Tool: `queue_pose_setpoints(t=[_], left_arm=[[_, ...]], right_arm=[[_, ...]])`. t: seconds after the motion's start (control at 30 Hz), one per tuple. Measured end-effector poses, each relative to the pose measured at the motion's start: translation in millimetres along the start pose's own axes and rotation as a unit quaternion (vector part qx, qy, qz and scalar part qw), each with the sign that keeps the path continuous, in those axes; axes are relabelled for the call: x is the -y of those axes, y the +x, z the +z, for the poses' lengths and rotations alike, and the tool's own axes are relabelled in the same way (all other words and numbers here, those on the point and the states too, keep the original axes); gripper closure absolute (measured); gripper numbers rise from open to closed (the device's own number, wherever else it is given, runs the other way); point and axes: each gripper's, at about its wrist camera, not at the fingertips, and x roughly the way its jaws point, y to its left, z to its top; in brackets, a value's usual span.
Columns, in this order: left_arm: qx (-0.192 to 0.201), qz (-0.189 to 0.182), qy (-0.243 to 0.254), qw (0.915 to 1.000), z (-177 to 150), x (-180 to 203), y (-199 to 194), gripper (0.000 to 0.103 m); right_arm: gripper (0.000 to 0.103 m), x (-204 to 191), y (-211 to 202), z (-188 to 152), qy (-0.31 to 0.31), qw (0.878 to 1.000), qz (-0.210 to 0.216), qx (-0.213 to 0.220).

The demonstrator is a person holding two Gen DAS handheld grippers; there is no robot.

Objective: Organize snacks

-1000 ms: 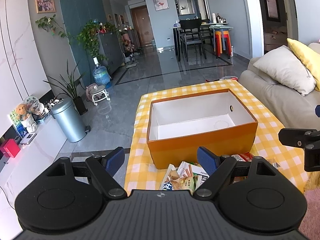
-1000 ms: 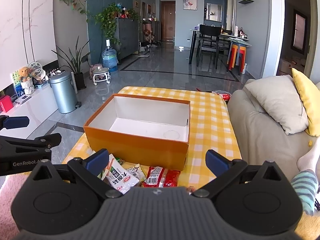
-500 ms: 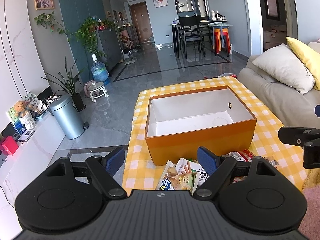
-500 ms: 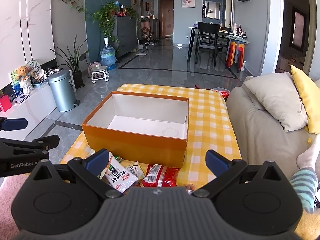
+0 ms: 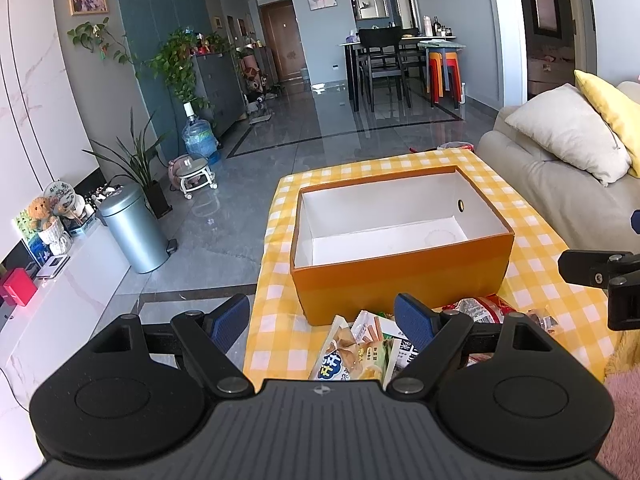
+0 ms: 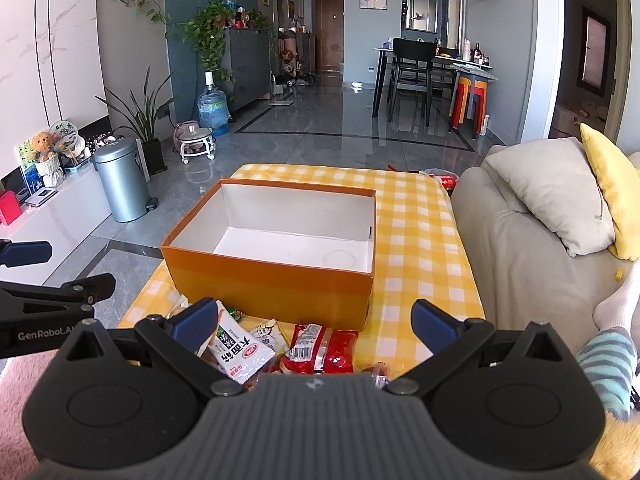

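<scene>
An orange box (image 5: 404, 276) (image 6: 272, 280) with a white, empty inside stands on a yellow checked tablecloth (image 5: 280, 292) (image 6: 416, 240). Snack packets lie in front of its near wall: a green and beige packet (image 5: 352, 354), a white packet (image 6: 236, 346) and a red packet (image 6: 320, 348) (image 5: 484, 306). My left gripper (image 5: 322, 320) is open above the packets, nothing between its fingers. My right gripper (image 6: 314, 320) is open too, hovering over the white and red packets. Each gripper shows at the edge of the other's view.
A sofa (image 6: 520, 232) with a beige cushion (image 6: 556, 188) and a yellow cushion (image 6: 612, 188) runs along the table's right side. A grey bin (image 5: 134, 232) stands on the floor to the left. A striped sock (image 6: 608, 364) lies at the right.
Both grippers have drawn back and risen slightly, so the box sits lower in each view and more of the snack packets shows. Both stay open.
</scene>
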Motion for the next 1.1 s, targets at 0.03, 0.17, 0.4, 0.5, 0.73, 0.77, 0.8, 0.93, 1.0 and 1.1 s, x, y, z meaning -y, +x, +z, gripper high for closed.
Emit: queue_pose_setpoints(t=[0.03, 0.17, 0.4, 0.5, 0.73, 0.77, 0.8, 0.93, 1.0, 1.1], left_arm=[[-0.001, 0.0, 0.0, 1.0, 0.1, -0.2, 0.8, 0.007], [-0.001, 0.0, 0.0, 1.0, -0.6, -0.3, 0.7, 0.007], [0.0, 0.0, 0.0, 1.0, -0.5, -1.2, 0.4, 0.007], [0.0, 0.0, 0.0, 1.0, -0.4, -1.2, 0.4, 0.007], [-0.003, 0.002, -0.004, 1.0, -3.5, -1.4, 1.6, 0.007], [-0.004, 0.002, -0.004, 1.0, -5.0, -1.3, 1.9, 0.007], [-0.004, 0.002, -0.005, 1.0, -6.0, -1.5, 1.9, 0.007], [-0.004, 0.002, -0.004, 1.0, -6.6, -1.9, 1.8, 0.007], [-0.006, 0.001, -0.004, 1.0, -8.1, -2.6, 3.3, 0.007], [-0.016, -0.005, 0.001, 0.9999, -8.8, -2.9, 6.7, 0.007]], right_arm=[[0.004, 0.2, 0.4, 0.2, 0.001, 1.0, -0.001, 0.0], [0.004, 0.5, 1.4, 0.2, 0.003, 1.0, -0.004, -0.002], [0.004, 1.1, 1.3, -0.4, 0.003, 1.0, -0.004, -0.004], [0.004, 1.0, 1.3, -0.5, 0.003, 1.0, -0.004, -0.004], [0.004, 0.7, 3.1, -1.0, 0.003, 1.0, -0.004, -0.005], [0.004, 0.8, 3.1, -1.0, 0.003, 1.0, -0.005, -0.005], [0.004, 0.9, 3.1, -1.0, 0.003, 1.0, -0.004, -0.005], [0.004, 0.5, 4.5, -1.7, 0.001, 1.0, -0.004, -0.007], [0.004, 0.2, 4.6, -3.0, -0.001, 1.0, -0.004, -0.008], [0.004, -0.5, 5.1, -3.8, -0.003, 1.0, 0.0, -0.01]])
